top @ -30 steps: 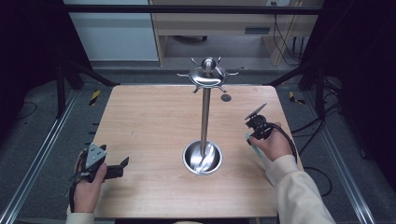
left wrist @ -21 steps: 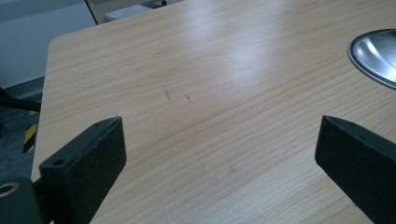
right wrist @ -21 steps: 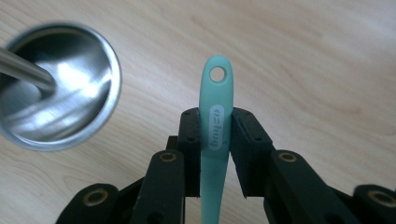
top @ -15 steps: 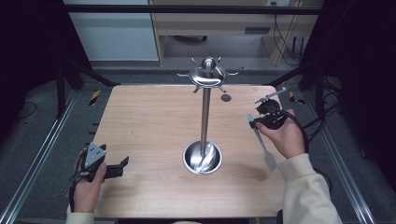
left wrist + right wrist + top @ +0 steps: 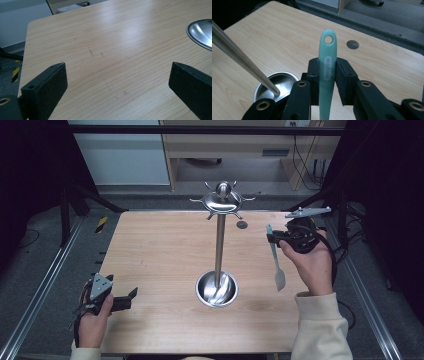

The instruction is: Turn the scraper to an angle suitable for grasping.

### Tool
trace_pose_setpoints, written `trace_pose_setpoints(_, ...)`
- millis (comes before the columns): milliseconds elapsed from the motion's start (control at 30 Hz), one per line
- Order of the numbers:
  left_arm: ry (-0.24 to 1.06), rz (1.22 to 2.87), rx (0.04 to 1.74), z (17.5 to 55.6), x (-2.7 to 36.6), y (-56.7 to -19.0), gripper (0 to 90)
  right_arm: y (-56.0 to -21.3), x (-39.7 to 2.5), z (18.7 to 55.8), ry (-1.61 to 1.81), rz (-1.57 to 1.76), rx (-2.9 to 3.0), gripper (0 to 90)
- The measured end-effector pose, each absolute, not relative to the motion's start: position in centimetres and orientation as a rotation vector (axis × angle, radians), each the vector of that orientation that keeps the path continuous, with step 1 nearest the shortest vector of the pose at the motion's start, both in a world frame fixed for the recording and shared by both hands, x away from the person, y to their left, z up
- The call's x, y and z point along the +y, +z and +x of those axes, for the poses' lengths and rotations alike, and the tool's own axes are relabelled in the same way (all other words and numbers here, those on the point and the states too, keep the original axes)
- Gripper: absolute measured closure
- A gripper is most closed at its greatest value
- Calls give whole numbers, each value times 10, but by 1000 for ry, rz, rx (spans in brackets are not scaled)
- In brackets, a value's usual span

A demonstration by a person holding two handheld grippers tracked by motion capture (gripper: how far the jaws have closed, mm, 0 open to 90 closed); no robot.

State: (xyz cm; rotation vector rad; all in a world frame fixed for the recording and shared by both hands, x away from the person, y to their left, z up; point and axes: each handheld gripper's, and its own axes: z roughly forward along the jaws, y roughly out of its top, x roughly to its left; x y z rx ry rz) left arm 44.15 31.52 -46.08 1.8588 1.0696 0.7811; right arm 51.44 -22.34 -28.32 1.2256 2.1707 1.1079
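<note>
A steel hanging stand rises from the middle of the table: a hook crown [image 5: 221,200] on a thin pole [image 5: 218,245] set in a round base dish [image 5: 216,289]. My right gripper [image 5: 274,236] is held up to the right of the pole, shut on a teal-handled utensil [image 5: 274,257] whose pale head [image 5: 279,279] hangs down toward the table. In the right gripper view the teal handle [image 5: 328,50], with a hole at its tip, sticks up between the closed pads of the right gripper [image 5: 327,67]. My left gripper [image 5: 125,300] rests at the front left, open and holding nothing [image 5: 117,75].
A small round grommet [image 5: 242,225] sits in the wooden table [image 5: 160,250] behind the stand. The dish rim [image 5: 202,32] lies ahead and right of the left gripper. Metal frame rails run along both table sides.
My right hand has lifted and moved away toward the far right of the table, carrying the teal utensil. The left gripper has stayed put.
</note>
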Motion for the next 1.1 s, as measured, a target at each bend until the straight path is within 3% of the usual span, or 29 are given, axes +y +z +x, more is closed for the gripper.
trace_pose_setpoints(1100, 797, 1847, 1062, 441, 317, -456, 18, -234, -212, 456, 1313, 985, 2006, 743)
